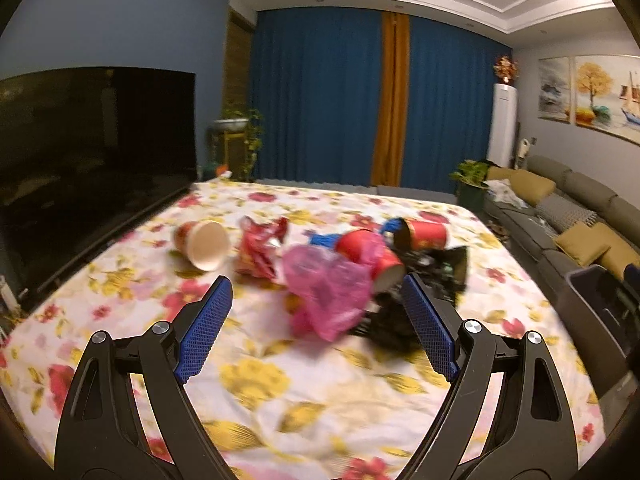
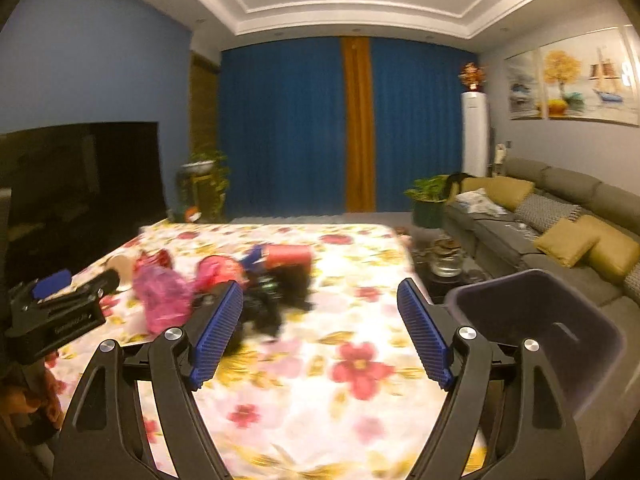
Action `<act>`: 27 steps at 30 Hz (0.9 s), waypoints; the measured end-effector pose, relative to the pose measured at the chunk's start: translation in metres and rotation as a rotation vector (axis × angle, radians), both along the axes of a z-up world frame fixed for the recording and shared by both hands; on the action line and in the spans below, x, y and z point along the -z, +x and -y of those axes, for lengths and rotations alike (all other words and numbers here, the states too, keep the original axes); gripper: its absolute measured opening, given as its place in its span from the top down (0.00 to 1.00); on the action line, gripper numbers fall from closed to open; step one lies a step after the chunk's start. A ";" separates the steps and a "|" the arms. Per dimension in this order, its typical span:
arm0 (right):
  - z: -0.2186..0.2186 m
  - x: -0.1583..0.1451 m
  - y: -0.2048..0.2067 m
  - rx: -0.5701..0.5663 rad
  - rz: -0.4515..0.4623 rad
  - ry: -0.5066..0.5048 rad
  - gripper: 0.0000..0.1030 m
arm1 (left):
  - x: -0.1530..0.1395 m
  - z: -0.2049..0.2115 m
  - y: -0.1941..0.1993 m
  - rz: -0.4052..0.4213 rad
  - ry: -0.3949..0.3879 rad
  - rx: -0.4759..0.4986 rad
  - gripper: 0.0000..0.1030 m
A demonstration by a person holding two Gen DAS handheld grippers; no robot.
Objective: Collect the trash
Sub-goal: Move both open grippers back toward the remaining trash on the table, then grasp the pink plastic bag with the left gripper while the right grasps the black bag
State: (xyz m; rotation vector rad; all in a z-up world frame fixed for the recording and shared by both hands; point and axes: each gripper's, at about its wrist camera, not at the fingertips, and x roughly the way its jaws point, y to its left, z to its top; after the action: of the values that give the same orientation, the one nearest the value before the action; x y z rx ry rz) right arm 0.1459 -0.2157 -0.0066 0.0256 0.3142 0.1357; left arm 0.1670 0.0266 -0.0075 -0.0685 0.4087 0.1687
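Observation:
Trash lies in a heap on the flowered tablecloth [image 1: 280,392]: a paper cup [image 1: 204,246] on its side, a red snack wrapper [image 1: 260,252], a pink plastic bag [image 1: 328,292], two red cups [image 1: 426,234], a blue wrapper [image 1: 324,238] and black plastic [image 1: 424,276]. My left gripper [image 1: 315,280] is open, with the pink bag just ahead of its fingertips and nothing held. My right gripper [image 2: 320,285] is open and empty over the cloth, to the right of the heap [image 2: 256,296]. The left gripper [image 2: 80,282] shows at the right wrist view's left edge.
A dark bin [image 2: 536,320] stands open off the table's right edge, also seen as the bin [image 1: 596,308] in the left wrist view. A black TV [image 1: 92,152] borders the table's left side. A sofa [image 2: 560,216] and a low glass table [image 2: 444,260] stand to the right.

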 end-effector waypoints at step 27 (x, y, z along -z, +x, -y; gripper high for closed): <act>-0.106 0.051 0.095 -0.112 -0.158 -0.075 0.31 | 0.022 -0.062 0.052 -0.021 -0.039 -0.087 0.18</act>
State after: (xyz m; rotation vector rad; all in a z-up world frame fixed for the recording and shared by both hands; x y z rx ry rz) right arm 0.2414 -0.1098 -0.0576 -0.0564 0.4786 0.2340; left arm 0.2190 0.0891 -0.0296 -0.1235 0.4303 0.2476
